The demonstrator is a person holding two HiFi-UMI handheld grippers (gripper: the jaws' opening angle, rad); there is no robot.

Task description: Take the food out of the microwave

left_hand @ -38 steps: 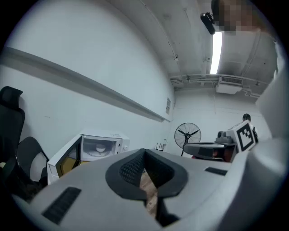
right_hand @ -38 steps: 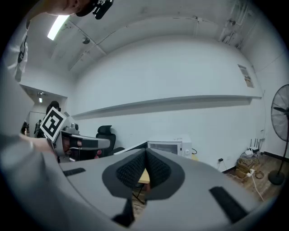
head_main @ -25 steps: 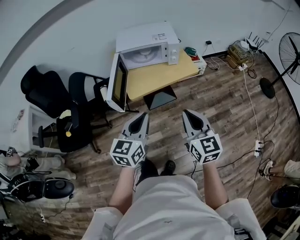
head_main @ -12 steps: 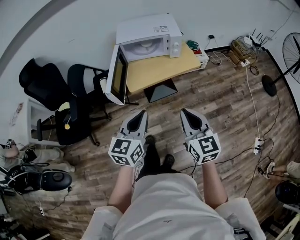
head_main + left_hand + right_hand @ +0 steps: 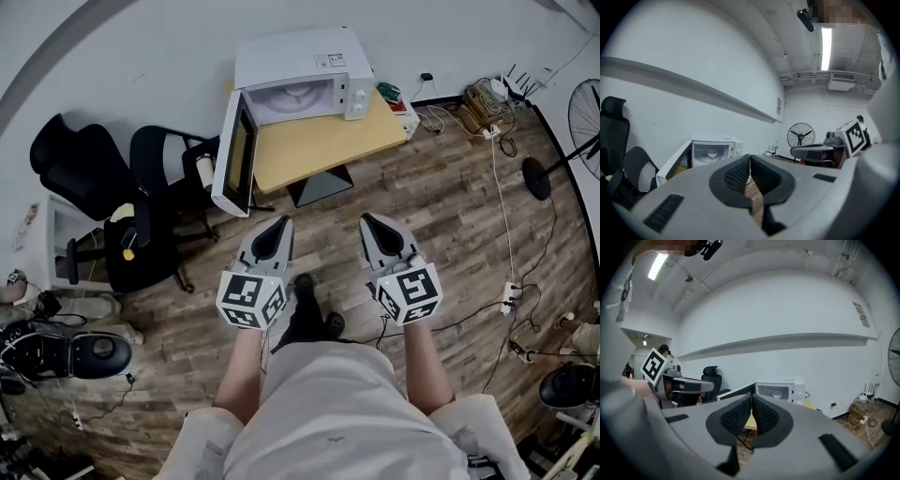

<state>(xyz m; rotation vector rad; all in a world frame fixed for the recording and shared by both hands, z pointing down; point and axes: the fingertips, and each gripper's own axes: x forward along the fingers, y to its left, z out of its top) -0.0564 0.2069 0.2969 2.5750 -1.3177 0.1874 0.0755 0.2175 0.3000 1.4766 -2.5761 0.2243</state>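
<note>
- The food (image 5: 298, 94), a pale dish, sits inside the microwave (image 5: 298, 58) at the back of the worktop (image 5: 319, 145), with the door (image 5: 234, 167) swung wide open to the left.
- Both grippers are well short of the worktop, held over the floor and pointing towards the microwave.
- The left gripper (image 5: 279, 228) has its fingers pressed together on nothing. The right gripper (image 5: 369, 225) is the same.
- The dish lies straight ahead of the left gripper and ahead-left of the right.
- Neither hand looks clearly nearer. The left lines up better with the opening, though the door edge stands on its side.
</note>
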